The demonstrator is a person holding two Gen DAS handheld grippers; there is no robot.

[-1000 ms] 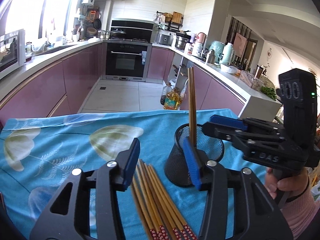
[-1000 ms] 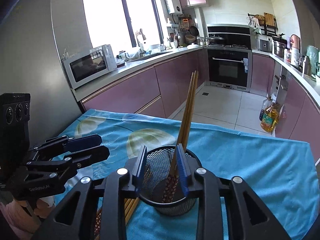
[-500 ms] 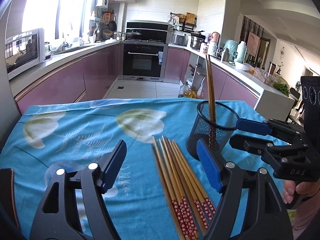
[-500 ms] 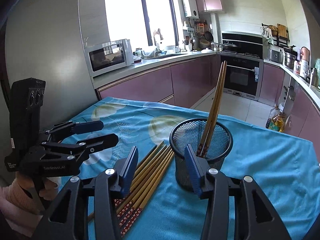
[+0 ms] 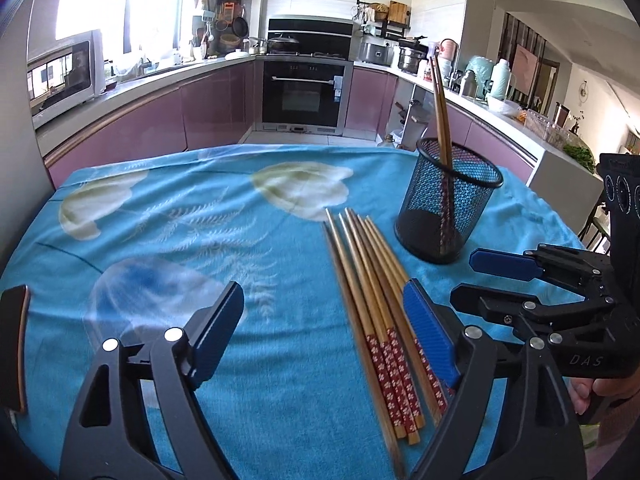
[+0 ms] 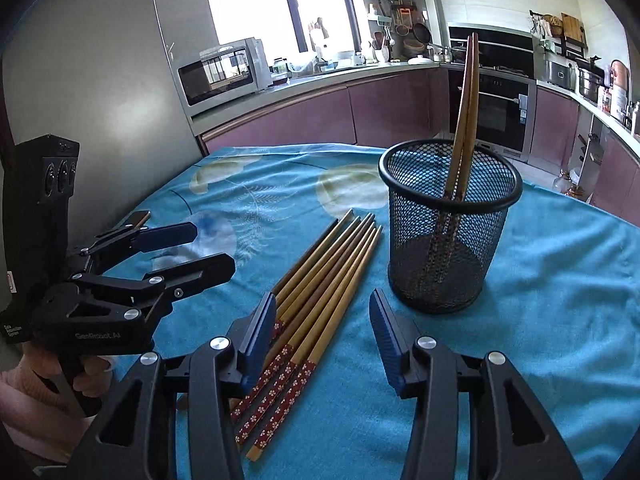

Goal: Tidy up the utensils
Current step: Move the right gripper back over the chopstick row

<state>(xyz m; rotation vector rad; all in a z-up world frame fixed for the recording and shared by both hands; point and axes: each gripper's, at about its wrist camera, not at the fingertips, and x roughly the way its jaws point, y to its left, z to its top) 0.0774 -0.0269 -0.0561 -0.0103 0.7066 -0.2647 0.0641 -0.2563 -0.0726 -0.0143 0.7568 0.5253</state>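
Left gripper (image 5: 320,332) jaws just widening, right gripper (image 6: 322,332) parted; both empty above the loose chopsticks (image 6: 320,276). Risk: packed sticks near the table's (image 5: 160,240) front edge scatter, or the cup (image 6: 448,224) tips if nudged.

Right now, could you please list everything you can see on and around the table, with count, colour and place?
Chopsticks in holder: two, brown, standing tilted in the mesh cup.
Loose chopsticks: about seven, brown with red flowered ends, bundled flat on the cloth beside the cup.
Mesh holder: one, black, upright on the table.
Tablecloth: one, blue with pale flowers, covering the table.
Microwave: one, white, on the counter.
Oven: one, black, built into purple cabinets.
Left gripper: black with blue pads, open, empty, above the loose bundle.
Right gripper: same colours, open, empty, above the patterned ends.
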